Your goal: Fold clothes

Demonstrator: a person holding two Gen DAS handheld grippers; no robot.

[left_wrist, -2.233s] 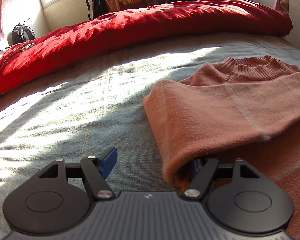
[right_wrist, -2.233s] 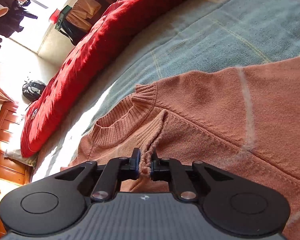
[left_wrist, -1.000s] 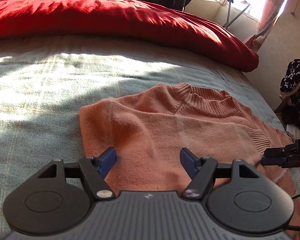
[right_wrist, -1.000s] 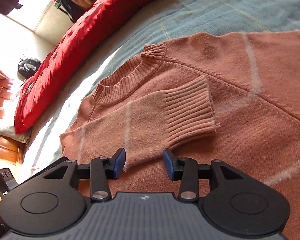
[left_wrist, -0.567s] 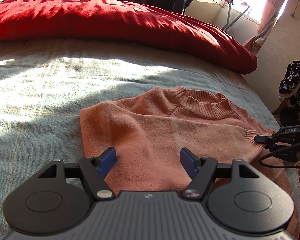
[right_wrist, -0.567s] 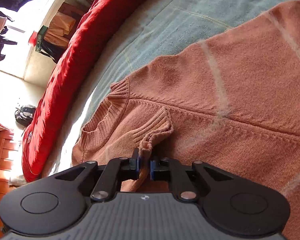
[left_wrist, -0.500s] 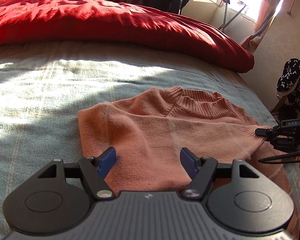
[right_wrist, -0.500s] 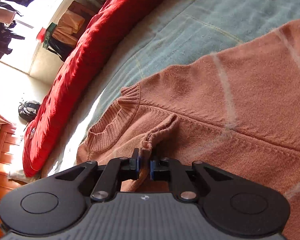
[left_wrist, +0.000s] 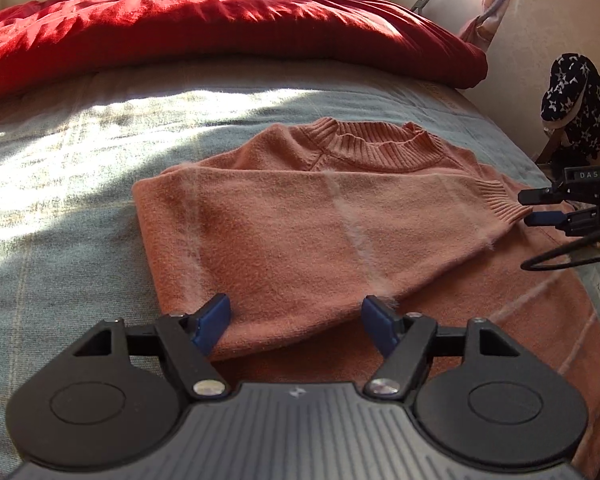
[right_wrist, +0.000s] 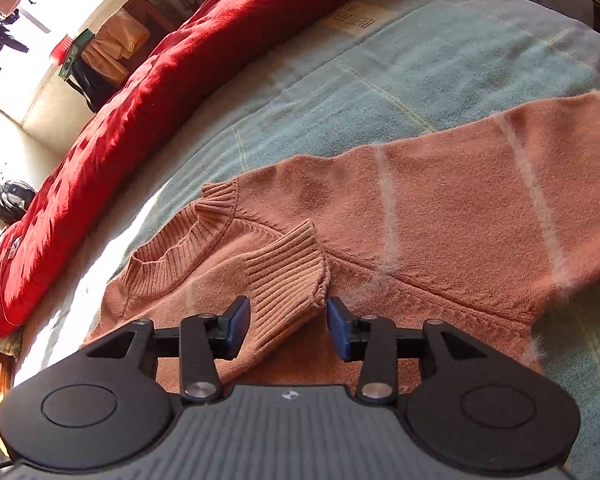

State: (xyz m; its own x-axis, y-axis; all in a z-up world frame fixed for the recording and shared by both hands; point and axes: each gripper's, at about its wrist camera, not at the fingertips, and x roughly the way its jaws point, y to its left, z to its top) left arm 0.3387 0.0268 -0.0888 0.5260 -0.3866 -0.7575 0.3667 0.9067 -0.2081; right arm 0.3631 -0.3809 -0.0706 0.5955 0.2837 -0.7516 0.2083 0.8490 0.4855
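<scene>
Your right gripper (right_wrist: 287,322), jaws just parted, frames the released cuff (right_wrist: 288,280); your left gripper (left_wrist: 296,322) stands spread over the salmon sweater (left_wrist: 300,232) on the bed (left_wrist: 60,184). Withdraw carelessly and a pad may snag the knit, undoing the sleeve fold.

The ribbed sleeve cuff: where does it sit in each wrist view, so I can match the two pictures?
Left wrist view: sleeve cuff at the right edge, lying on the sweater, beside the right hand-held gripper.
Right wrist view: sleeve cuff low in the centre, just ahead of the open jaws.
Shared landmark: the ribbed collar.
</scene>
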